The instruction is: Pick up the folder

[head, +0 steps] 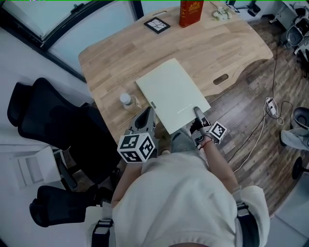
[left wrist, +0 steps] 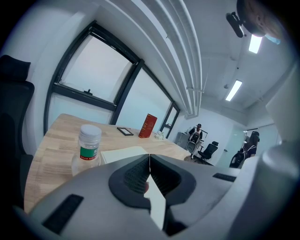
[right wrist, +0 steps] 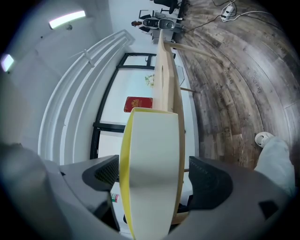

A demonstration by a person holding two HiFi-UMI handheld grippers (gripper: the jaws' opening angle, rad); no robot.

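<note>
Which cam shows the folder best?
Head view: nearly the whole folder is in sight on the table. Left gripper view gives only a sliver pinched in its shut jaws. Right gripper view shows it close up between open jaws, cropped.

flr [head: 251, 130]: dark wood | desk [head: 207, 48]: light wood | blk chair [head: 43, 116] by desk | win [left wrist: 93, 65] | strip lights [left wrist: 233, 90] on

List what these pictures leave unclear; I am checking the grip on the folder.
Head view: near corners of the folder, covered by the left gripper and right gripper.
Left gripper view: label print on the bottle, too small.
Head view: top of the red box, cut off by the upper edge.
</note>
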